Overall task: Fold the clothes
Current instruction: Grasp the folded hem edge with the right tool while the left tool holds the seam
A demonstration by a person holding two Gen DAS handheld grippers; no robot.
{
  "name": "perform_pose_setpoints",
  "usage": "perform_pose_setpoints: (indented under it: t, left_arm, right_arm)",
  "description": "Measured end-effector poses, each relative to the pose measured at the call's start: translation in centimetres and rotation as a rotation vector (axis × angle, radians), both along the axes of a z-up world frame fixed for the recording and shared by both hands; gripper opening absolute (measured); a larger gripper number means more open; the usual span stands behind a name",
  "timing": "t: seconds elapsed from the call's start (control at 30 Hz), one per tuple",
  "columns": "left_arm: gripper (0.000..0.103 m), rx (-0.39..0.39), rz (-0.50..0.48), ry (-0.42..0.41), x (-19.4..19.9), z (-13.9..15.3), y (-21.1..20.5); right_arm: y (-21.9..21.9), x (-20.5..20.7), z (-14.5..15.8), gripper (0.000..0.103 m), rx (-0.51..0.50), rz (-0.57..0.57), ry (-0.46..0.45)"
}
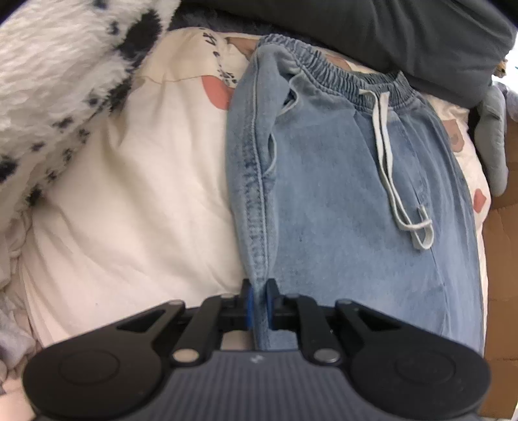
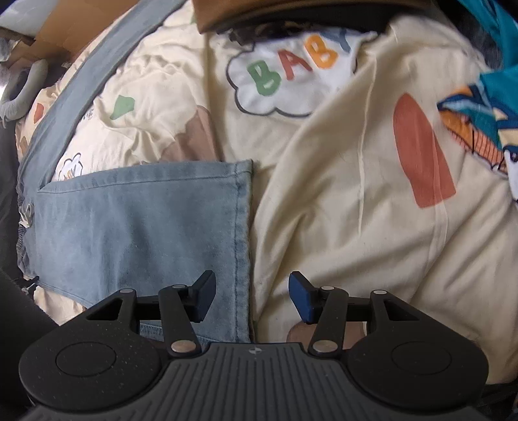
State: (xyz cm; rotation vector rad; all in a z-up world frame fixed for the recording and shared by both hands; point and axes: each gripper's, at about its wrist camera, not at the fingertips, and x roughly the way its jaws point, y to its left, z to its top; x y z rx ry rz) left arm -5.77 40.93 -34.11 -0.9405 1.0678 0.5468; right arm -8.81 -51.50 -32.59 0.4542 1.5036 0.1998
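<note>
Light blue denim trousers (image 1: 340, 181) with an elastic waistband and a white drawstring (image 1: 388, 181) lie on a cream printed quilt (image 1: 136, 194). My left gripper (image 1: 259, 301) is shut on the trousers' side seam edge, with the waistband at the far end of the view. In the right wrist view the hem end of a trouser leg (image 2: 145, 233) lies flat on the quilt (image 2: 356, 226). My right gripper (image 2: 252, 298) is open and empty, its jaws straddling the hemmed edge just above the cloth.
A white fluffy blanket with black spots (image 1: 64, 81) lies at the upper left. A dark garment (image 1: 372, 29) lies across the far side. A teal printed cloth (image 2: 485, 113) sits at the right, and cardboard (image 1: 501, 275) at the right edge.
</note>
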Motion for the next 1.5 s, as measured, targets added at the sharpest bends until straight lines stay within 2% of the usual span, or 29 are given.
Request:
perform_pose_setpoints:
  t: [0.2, 0.4, 0.6, 0.83, 1.03, 1.3, 1.43, 1.5]
  left_arm:
    - [0.009, 0.030, -0.006, 0.053, 0.6, 0.3, -0.4]
    - [0.009, 0.095, -0.042, 0.124, 1.8, 0.7, -1.6]
    - [0.009, 0.126, -0.061, 0.155, 2.4, 0.9, -2.1]
    - [0.009, 0.133, -0.054, 0.160, 2.3, 0.6, -2.2]
    - [0.009, 0.127, -0.062, 0.160, 2.1, 0.7, -2.0]
    - [0.009, 0.110, -0.075, 0.152, 1.6, 0.9, -1.5]
    - [0.009, 0.101, -0.066, 0.146, 1.2, 0.8, -1.3]
    - [0.010, 0.097, -0.063, 0.143, 1.1, 0.7, -1.3]
  right_arm:
    - [-0.9, -0.7, -2.3, 0.058, 0.109, -0.028, 0.067]
    - [-0.8, -1.6, -5.9, 0.058, 0.250, -0.061, 0.223]
    - [0.1, -2.4, -8.9, 0.058, 0.305, -0.042, 0.331]
    - [1.8, -2.7, -11.1, 0.057, 0.354, -0.041, 0.382]
    - [2.8, -3.3, -12.2, 0.057, 0.422, -0.097, 0.420]
    - [1.3, -3.8, -10.3, 0.056, 0.608, -0.221, 0.354]
    - [2.0, -3.8, -10.5, 0.056, 0.578, -0.199, 0.366]
    - [2.4, -3.7, -10.9, 0.048, 0.548, -0.189, 0.374]
